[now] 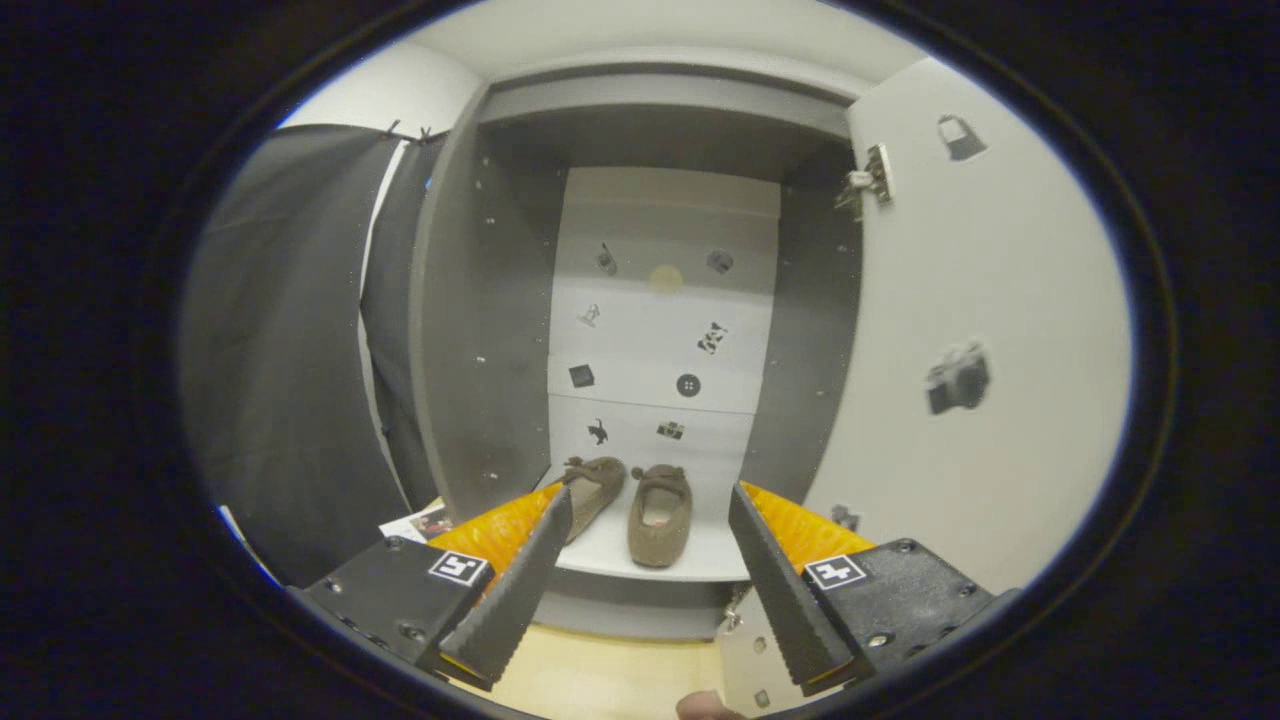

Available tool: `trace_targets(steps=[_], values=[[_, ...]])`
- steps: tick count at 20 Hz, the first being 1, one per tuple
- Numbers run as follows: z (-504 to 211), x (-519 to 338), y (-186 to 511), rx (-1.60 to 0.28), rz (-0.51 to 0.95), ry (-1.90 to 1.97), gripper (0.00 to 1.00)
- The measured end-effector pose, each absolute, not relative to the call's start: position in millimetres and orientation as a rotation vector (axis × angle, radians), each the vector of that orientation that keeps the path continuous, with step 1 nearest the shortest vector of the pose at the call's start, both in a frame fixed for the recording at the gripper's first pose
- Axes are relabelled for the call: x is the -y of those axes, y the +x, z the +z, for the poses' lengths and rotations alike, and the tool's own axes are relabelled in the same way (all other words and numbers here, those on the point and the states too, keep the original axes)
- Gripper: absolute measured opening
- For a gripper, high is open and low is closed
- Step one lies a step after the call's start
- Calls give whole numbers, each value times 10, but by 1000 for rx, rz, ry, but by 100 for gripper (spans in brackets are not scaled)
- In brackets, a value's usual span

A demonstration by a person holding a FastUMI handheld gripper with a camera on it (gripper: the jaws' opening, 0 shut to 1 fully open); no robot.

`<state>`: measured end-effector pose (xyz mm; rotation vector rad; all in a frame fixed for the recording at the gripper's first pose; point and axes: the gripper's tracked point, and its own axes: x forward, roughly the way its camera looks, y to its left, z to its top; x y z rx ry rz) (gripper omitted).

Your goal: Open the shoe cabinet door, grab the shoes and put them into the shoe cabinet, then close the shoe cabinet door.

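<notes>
Brown, soft-looking fabric marks the pair of shoes, which already sit side by side on the bottom shelf of the shoe cabinet, beyond the fingertips and roughly centred in the gap between them. The left shoe lies just past the left finger's tip, partly hidden by it; the right shoe stands clear in the middle. Their toes point outward toward the gripper, likely because they were slid in heel first.

The gripper has its jaws spread wide and holds nothing; both fingers frame the shelf without touching shoes or cabinet. That reads as a release position, with the placing step judged done.

Outward from the shoes, the pale back panel carries small stickers. The cabinet door stands swung open to the right of the right finger, its hinge visible high on its inner edge. Its lower edge sits just beside the right finger, so closing probably means pushing that door leftward. Pale wooden floor lies beneath the fingers.
</notes>
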<state>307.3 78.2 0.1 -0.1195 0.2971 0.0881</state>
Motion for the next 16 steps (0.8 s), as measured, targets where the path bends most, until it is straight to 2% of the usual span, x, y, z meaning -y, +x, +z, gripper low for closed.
trace_targets(steps=[10, 16], values=[[615, -280, 1080, -148, 188, -163, 100], [894, 643, 464, -79, 86, -170, 100]])
